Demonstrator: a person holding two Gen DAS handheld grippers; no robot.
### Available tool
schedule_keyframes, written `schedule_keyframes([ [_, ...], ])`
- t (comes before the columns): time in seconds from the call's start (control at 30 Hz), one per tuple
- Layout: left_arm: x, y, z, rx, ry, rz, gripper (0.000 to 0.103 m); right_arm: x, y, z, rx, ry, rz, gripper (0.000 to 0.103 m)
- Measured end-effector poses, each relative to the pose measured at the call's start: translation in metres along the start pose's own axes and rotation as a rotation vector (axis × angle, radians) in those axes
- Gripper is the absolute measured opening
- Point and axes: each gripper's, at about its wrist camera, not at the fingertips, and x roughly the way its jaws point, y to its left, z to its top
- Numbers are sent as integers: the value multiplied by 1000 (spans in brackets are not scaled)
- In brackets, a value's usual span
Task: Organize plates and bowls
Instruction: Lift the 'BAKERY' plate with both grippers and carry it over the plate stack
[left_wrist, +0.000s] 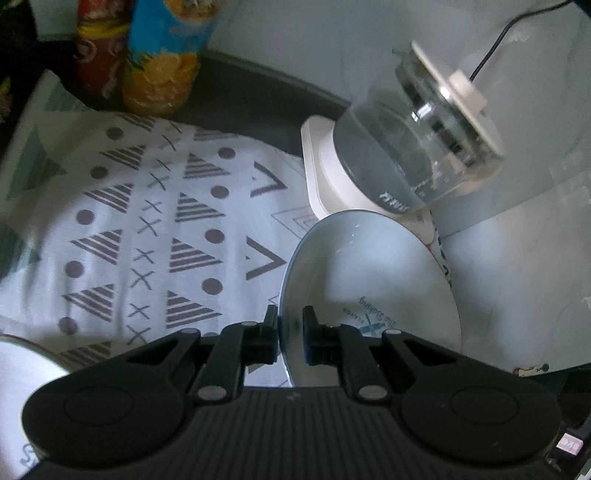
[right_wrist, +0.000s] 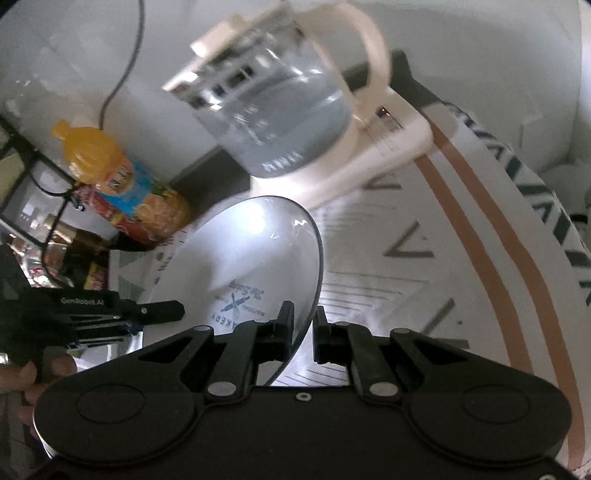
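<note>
Plate (left_wrist: 373, 295) is held between both tools at once — the left gripper (left_wrist: 290, 332) is pinched onto one edge of its rim, and the right gripper (right_wrist: 303, 328) straddles the opposite edge with one finger inside the plate and one outside, though a small gap shows on the outer side, so I judge it is gripping only lightly. The plate is white with a blue bakery print in the middle, and it is lifted above the patterned tablecloth (left_wrist: 129, 221), tilted steeply so that its hollow face looks to the side and a little upward; being round it has no real long axis, only the flat plane, which stands nearer to upright than to level. I think the step in hand is carrying this plate to where the dishes are collected. The next move asks that both hands travel together and bring the plate level before lowering it, because the rim is thin and smooth and could slip. At the bottom left of the left wrist view a second white dish (left_wrist: 26, 369) rests on the cloth. Farther away stands a glass kettle (left_wrist: 417, 147) on its white base, and behind the cloth is an orange juice bottle (left_wrist: 162, 62).
</note>
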Motion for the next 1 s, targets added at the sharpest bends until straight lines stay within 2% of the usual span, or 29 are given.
schedule_keyframes([
  [0.47, -73, 28, -20, -62, -116, 10, 10, -28, 59, -10, -103, -24, 50, 10],
  [1.0, -146, 87, -65, -149, -207, 64, 10, -32, 131, -57, -206, 17, 111, 11],
])
